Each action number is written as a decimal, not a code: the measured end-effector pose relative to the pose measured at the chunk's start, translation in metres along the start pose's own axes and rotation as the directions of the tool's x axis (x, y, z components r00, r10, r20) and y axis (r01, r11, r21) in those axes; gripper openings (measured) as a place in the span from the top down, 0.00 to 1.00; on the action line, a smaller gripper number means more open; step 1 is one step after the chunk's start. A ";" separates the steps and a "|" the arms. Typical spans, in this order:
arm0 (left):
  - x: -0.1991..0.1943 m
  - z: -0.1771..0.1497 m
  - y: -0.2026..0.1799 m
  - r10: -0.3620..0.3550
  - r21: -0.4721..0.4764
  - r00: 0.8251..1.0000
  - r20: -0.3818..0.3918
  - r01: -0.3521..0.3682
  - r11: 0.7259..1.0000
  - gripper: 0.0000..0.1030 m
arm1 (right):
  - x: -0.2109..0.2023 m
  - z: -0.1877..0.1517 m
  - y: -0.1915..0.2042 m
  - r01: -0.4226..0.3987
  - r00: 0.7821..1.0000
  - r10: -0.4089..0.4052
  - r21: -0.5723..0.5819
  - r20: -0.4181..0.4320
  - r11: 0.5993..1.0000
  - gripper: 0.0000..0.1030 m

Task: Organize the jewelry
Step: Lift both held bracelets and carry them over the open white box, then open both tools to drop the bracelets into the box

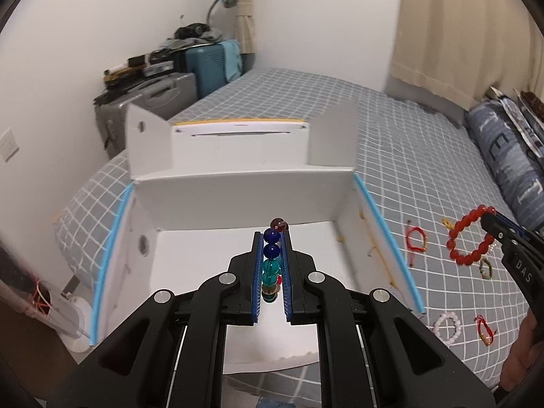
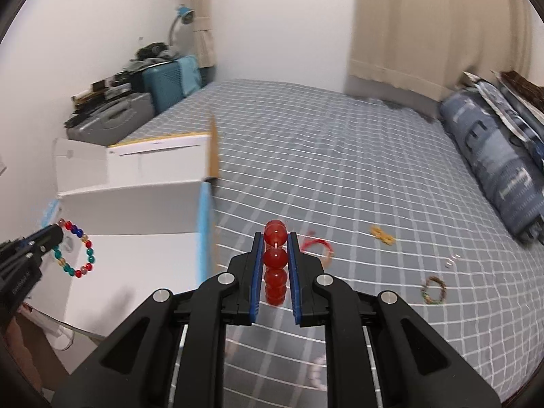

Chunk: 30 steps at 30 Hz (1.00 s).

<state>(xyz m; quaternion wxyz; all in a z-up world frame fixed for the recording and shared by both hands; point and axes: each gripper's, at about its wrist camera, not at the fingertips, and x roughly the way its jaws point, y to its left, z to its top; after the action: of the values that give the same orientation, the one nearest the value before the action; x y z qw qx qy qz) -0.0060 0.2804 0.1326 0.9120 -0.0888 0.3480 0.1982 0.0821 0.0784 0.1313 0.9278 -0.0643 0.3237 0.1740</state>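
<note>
My left gripper (image 1: 271, 238) is shut on a multicoloured bead bracelet (image 1: 272, 258), held above the floor of the open white box (image 1: 238, 197). From the right wrist view that same bracelet (image 2: 76, 248) hangs as a ring from the left gripper (image 2: 56, 234) over the box (image 2: 136, 204). My right gripper (image 2: 275, 238) is shut on a red bead bracelet (image 2: 274, 261) above the checked bedsheet, right of the box. The left wrist view shows this red bracelet (image 1: 471, 238) dangling from the right gripper (image 1: 489, 221).
Loose on the sheet lie a red cord bracelet (image 2: 318, 244), a yellow one (image 2: 382, 234), a brown woven one (image 2: 433, 290), a white bead bracelet (image 1: 447, 328) and another red cord (image 1: 484, 329). A folded blue quilt (image 2: 503, 176) lies right; suitcases (image 1: 163, 91) stand behind the bed.
</note>
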 end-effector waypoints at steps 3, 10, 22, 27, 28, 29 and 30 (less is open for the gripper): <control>0.000 -0.001 0.022 0.016 -0.029 1.000 -0.005 -0.017 0.999 0.91 | 0.005 0.007 0.029 -0.037 0.999 0.037 -0.032 -0.002 0.999 0.87; 0.018 -0.007 0.060 0.039 -0.087 0.998 -0.051 -0.044 0.995 0.91 | 0.028 0.006 0.090 -0.108 0.994 0.105 -0.095 -0.037 0.990 0.87; 0.078 -0.027 0.081 0.067 -0.080 0.978 -0.199 -0.085 0.993 0.91 | 0.086 -0.022 0.136 -0.153 0.976 0.130 -0.124 -0.173 0.980 0.87; 0.090 -0.032 0.083 0.071 -0.077 0.970 -0.231 -0.091 0.993 0.91 | 0.103 -0.031 0.138 -0.155 0.965 0.126 -0.112 -0.230 0.982 0.87; 0.090 -0.032 0.083 0.072 -0.075 0.970 -0.233 -0.092 0.993 0.91 | 0.105 -0.032 0.139 -0.157 0.963 0.128 -0.108 -0.237 0.982 0.87; 0.090 -0.032 0.082 0.071 -0.073 0.969 -0.236 -0.090 0.993 0.91 | 0.106 -0.034 0.138 -0.161 0.961 0.131 -0.104 -0.245 0.982 0.87; 0.090 -0.032 0.082 0.068 -0.074 0.969 -0.238 -0.088 0.993 0.90 | 0.109 -0.035 0.139 -0.158 0.960 0.128 -0.104 -0.250 0.982 0.87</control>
<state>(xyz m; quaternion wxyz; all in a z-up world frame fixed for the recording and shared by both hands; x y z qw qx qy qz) 0.0011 0.3723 0.0460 0.8514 -0.1359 0.4480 0.2365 0.0908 0.2299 0.0354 0.8605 -0.1187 0.4270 0.2512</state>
